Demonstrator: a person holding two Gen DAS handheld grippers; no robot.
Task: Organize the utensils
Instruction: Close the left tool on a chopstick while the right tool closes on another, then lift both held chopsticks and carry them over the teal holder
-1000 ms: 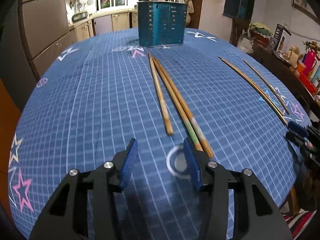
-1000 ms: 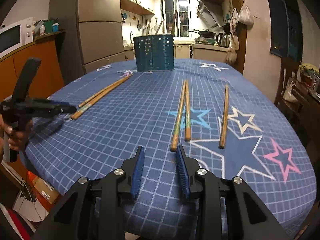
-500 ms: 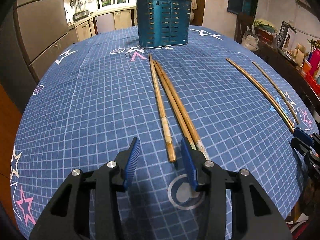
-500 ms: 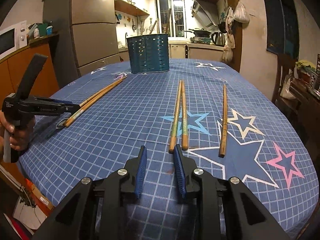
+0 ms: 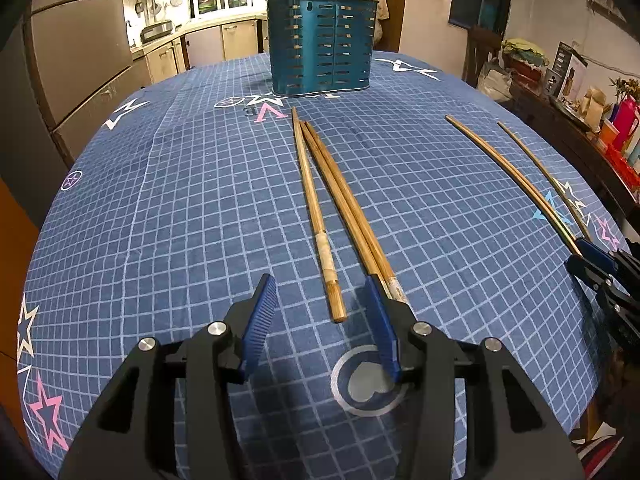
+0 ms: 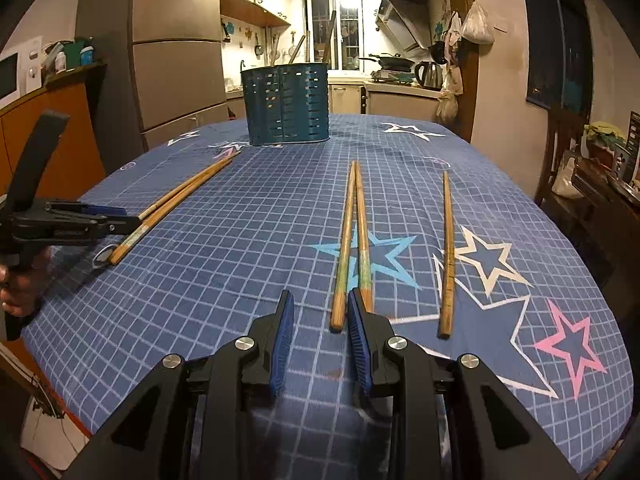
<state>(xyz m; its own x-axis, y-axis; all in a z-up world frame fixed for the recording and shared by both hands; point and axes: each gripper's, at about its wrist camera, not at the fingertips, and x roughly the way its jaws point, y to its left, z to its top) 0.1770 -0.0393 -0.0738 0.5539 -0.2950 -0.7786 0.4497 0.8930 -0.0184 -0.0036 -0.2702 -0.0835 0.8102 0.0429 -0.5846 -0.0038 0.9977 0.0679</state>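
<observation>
A blue slotted utensil holder (image 5: 322, 44) stands at the table's far side and also shows in the right wrist view (image 6: 286, 106). Three wooden chopsticks (image 5: 320, 216) lie in front of my left gripper (image 5: 322, 314), which is open; the near end of one chopstick lies between its fingertips. My right gripper (image 6: 320, 322) is open with the near end of a chopstick pair (image 6: 352, 240) just ahead of it. A single chopstick (image 6: 448, 252) lies to the right of the pair. The right gripper shows at the edge of the left wrist view (image 5: 600, 268).
The table wears a blue grid cloth with stars (image 6: 200, 280). Two thin sticks (image 5: 516, 176) lie at the right in the left wrist view. A fridge (image 6: 176, 68), kitchen counters and a cluttered side shelf (image 5: 592, 108) surround the table.
Both grippers have moved forward over the table towards the chopstick ends. The left gripper's fingertips now flank one chopstick's end. Both stay open.
</observation>
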